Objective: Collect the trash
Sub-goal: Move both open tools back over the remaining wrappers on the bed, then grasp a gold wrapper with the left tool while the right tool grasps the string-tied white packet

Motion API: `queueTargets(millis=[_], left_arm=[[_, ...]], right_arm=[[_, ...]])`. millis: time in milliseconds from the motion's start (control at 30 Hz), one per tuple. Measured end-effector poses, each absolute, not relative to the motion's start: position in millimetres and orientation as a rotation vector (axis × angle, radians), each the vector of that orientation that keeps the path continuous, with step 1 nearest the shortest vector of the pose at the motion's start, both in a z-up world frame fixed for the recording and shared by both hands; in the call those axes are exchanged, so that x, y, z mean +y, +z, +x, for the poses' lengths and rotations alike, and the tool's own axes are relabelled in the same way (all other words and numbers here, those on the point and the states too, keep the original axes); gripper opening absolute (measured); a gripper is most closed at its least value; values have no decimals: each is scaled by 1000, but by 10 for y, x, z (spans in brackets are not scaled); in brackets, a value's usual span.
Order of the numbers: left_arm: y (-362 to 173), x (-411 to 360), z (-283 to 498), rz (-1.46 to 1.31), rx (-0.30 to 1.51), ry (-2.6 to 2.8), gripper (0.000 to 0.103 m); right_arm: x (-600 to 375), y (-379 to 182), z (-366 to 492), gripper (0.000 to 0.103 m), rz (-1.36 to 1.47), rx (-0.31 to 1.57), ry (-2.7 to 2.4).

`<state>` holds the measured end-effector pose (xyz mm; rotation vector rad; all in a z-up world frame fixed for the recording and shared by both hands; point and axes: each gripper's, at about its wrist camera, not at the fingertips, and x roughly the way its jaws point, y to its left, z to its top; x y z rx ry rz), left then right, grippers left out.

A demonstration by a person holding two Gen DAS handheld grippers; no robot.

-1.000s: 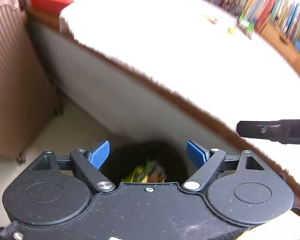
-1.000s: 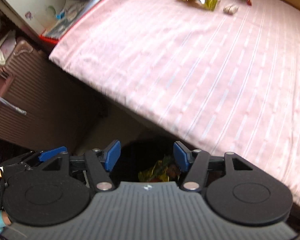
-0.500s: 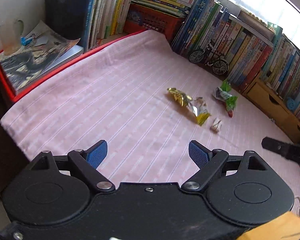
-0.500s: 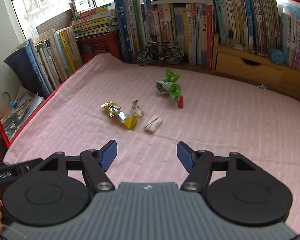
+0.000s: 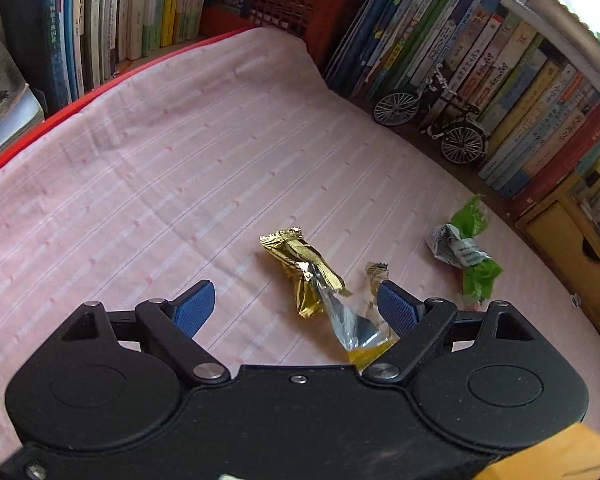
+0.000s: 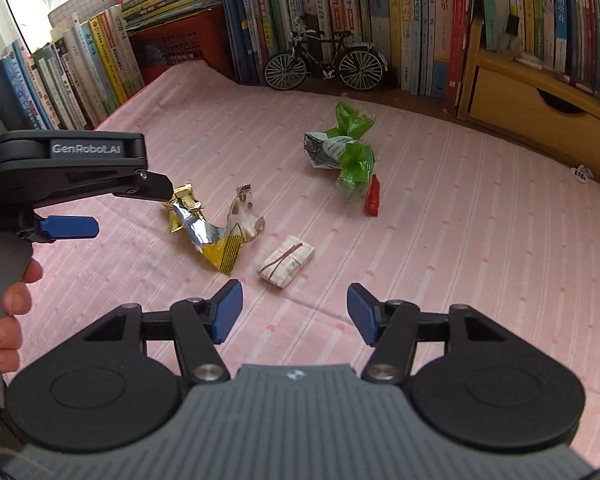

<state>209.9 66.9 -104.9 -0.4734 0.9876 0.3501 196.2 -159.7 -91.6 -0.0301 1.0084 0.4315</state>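
two grippers over pink cloth (image 5: pixel 180 168), left gripper (image 5: pixel 296 304) open around gold wrapper (image 5: pixel 300 264), right gripper (image 6: pixel 294 310) closing on nothing, banded packet (image 6: pixel 287 261) only in right view

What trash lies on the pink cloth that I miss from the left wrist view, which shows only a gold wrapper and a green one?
Observer: A small white packet bound with a band lies just right of the gold wrapper, apart from it.
Operator: Anything by the green one?
Observer: A small red piece lies right beside the green wrapper.
Operator: Does the right gripper hold anything?
Observer: No; the right gripper is empty, its jaws closing over bare pink cloth.
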Motion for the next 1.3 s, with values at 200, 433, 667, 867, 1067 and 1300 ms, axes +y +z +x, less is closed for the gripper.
queueTargets(millis=[200,433,667,867,1067,1300], left_arm=[[-1390,717,2401,-499,1043,409,81],[-1487,728,2494,-503,1049,366,47],[-1361,759,2491,-466,997,333,21],[-1126,791,2389,-438,957,290,21],[-966,765,2167,-485,950,250,23],[-916,576,1908,-481,962,147,27]], right_arm=[[-1536,-1147,2200,69,30,1071,426],[-1399,-1283,2347,68,42,1108,440],[-1295,-1328,2440,48,27,1113,455],[-1299,-1306,2476,29,21,1105,463],[-1507,-1268,2470,29,52,1090,409],[-1743,-1268,2470,29,92,1095,365]])
